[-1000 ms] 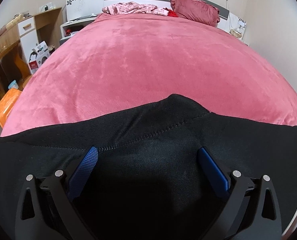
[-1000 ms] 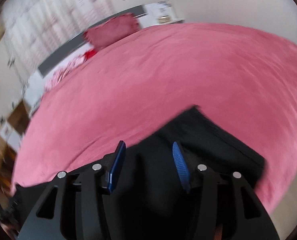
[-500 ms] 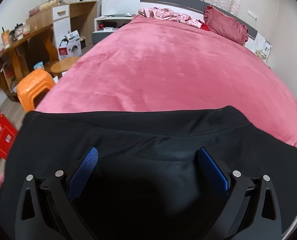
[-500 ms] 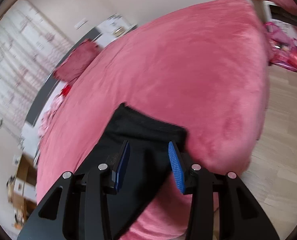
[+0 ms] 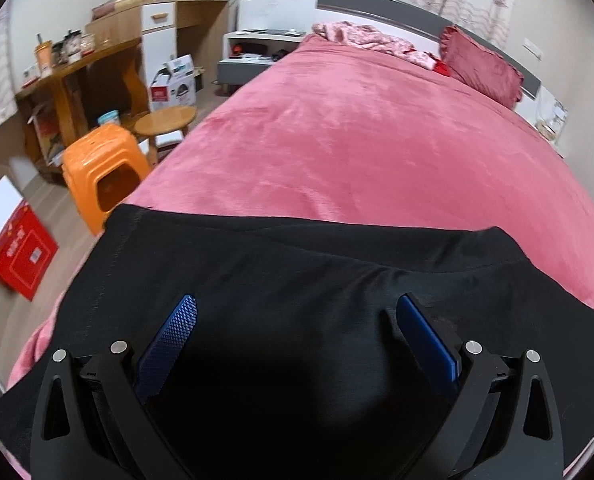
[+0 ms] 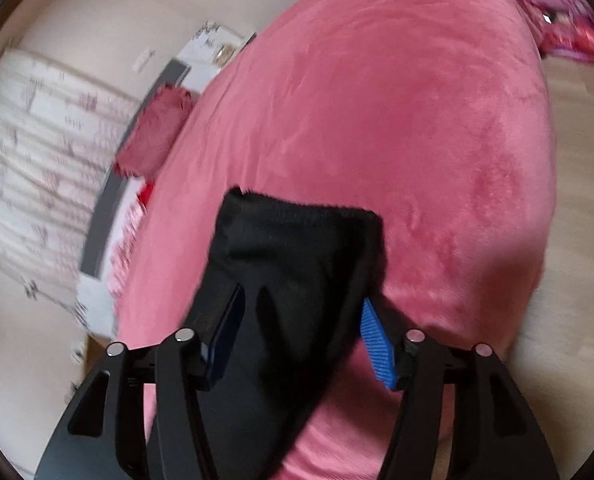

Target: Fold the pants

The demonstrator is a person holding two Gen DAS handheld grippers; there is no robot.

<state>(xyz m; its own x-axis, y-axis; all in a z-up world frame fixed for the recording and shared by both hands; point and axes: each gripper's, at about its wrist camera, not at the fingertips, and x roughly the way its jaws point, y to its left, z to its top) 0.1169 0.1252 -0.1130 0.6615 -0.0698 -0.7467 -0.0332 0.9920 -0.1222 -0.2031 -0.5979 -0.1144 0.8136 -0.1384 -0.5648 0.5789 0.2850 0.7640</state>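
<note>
The black pants (image 5: 297, 280) lie along the near edge of the pink bed (image 5: 377, 140), their length running from my released left gripper (image 5: 297, 344) across to my right gripper (image 6: 301, 332), whose jaws are opening around the narrow end.

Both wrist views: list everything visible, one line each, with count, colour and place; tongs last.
pants: one, black, near end of the bed
bed: one, pink cover
pillow: one, dark red, at the headboard
crumpled cloth: one, pink, at the head of the bed
stool: one, orange, on the floor left of the bed
round stool: one, wooden, behind the orange one
desk: one, wooden, cluttered, by the left wall
red box: one, on the floor at far left
left tongs: black, blue pads, open over the pants
right tongs: black, blue pads, opening, pants between them
</note>
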